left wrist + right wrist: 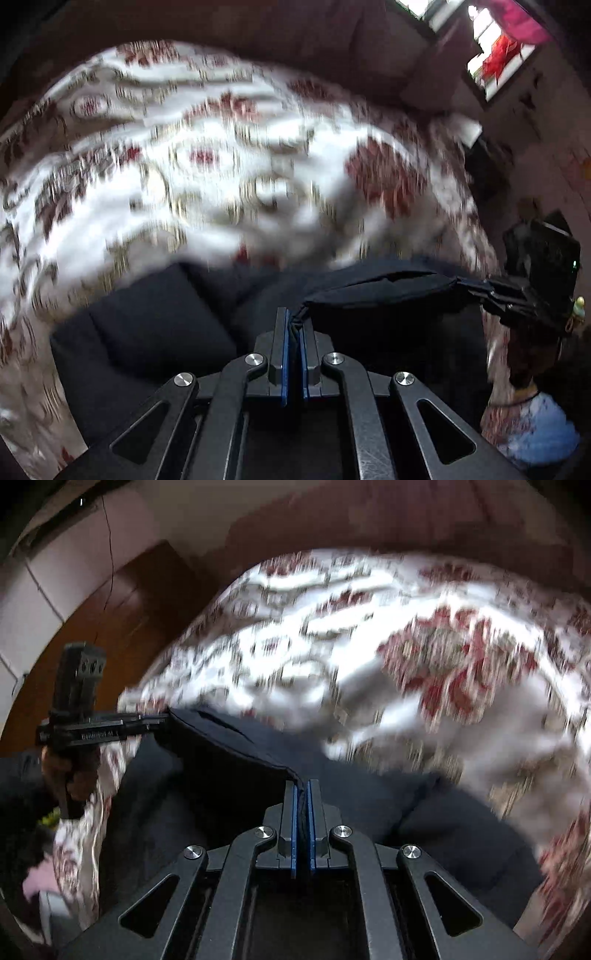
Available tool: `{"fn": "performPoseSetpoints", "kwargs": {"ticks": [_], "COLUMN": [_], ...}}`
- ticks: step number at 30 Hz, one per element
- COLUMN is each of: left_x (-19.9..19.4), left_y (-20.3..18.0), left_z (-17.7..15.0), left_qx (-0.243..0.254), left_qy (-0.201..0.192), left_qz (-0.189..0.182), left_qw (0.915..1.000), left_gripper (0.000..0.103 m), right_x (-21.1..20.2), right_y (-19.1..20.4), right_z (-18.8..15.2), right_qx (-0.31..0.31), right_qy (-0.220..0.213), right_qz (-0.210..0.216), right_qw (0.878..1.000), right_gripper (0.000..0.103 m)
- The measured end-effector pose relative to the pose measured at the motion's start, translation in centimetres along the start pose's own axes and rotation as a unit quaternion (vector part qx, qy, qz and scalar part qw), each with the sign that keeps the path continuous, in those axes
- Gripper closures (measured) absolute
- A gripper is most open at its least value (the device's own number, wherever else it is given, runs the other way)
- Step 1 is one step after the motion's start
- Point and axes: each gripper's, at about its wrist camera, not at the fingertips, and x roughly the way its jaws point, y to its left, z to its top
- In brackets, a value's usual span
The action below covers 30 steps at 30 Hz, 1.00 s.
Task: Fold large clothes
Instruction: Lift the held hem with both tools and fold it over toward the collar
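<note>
A dark navy garment (155,325) lies on a bedspread (221,155) patterned in white and red flowers. My left gripper (294,325) is shut on one end of the garment's raised edge, and cloth bunches between its blue pads. The edge stretches right to my right gripper (476,286), which pinches the other end. In the right wrist view, the right gripper (303,790) is shut on the garment (424,812). There the taut edge runs up and left to the left gripper (162,718). The bedspread (369,635) is blurred.
A dark red headboard (295,29) runs behind the bed, with a bright window (495,59) at the upper right. Brown wooden furniture (122,602) stands left of the bed. A hand (74,771) grips the left tool's handle. A light blue object (535,428) sits low right.
</note>
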Motion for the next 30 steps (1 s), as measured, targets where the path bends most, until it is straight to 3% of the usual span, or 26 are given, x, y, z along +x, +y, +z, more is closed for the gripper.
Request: {"fn": "performPoseSetpoints", "kwargs": {"ticks": [4, 10, 14, 16, 18, 20, 22, 24, 26, 28, 30], "left_x": [3.1, 6.4, 4.6, 3.2, 2.1, 0.3, -1.2, -2.8, -3.0, -1.9, 0.3], "left_y": [-0.7, -1.0, -1.5, -1.3, -1.1, -1.3, -1.6, -2.1, -2.5, -2.9, -3.7], "left_z": [-2.0, -2.1, -2.4, -2.7, -2.9, -2.9, -2.5, -1.1, 0.5, 2.7, 4.8], "left_qx": [0.025, 0.03, 0.036, 0.031, 0.027, 0.032, 0.039, 0.036, 0.024, 0.01, 0.004], "left_qy": [0.058, 0.087, 0.056, 0.049, 0.052, 0.043, 0.015, -0.028, -0.055, -0.072, -0.064], "left_qz": [0.036, 0.073, 0.067, 0.062, 0.061, 0.059, 0.051, 0.032, 0.027, 0.013, -0.004], "left_qw": [0.9973, 0.9931, 0.9955, 0.9964, 0.9964, 0.9968, 0.9978, 0.9984, 0.9978, 0.9973, 0.9979], "left_gripper": [0.098, 0.098, 0.096, 0.089, 0.081, 0.081, 0.081, 0.076, 0.059, 0.058, 0.058], "right_x": [2.5, 5.5, 4.2, 2.9, 1.1, -0.3, -1.9, -2.7, -2.5, -1.3, 0.9], "right_y": [0.3, -1.2, -1.4, -1.4, -1.3, -1.0, -0.9, -1.4, -2.8, -4.2, -5.1], "right_z": [-2.3, -3.4, -3.4, -3.3, -3.0, -2.7, -1.9, -0.2, 1.2, 2.4, 3.0], "right_qx": [-0.014, 0.018, 0.031, 0.035, 0.034, 0.028, 0.02, 0.031, 0.06, 0.094, 0.131], "right_qy": [0.047, 0.07, 0.064, 0.067, 0.069, 0.062, 0.042, 0.02, -0.003, -0.019, -0.021], "right_qz": [-0.014, -0.023, -0.013, 0.001, 0.02, 0.03, 0.038, 0.036, 0.035, 0.036, 0.042], "right_qw": [0.999, 0.997, 0.997, 0.997, 0.997, 0.997, 0.998, 0.999, 0.998, 0.995, 0.99], "right_gripper": [0.099, 0.099, 0.097, 0.095, 0.087, 0.071, 0.066, 0.066, 0.066, 0.066, 0.068]}}
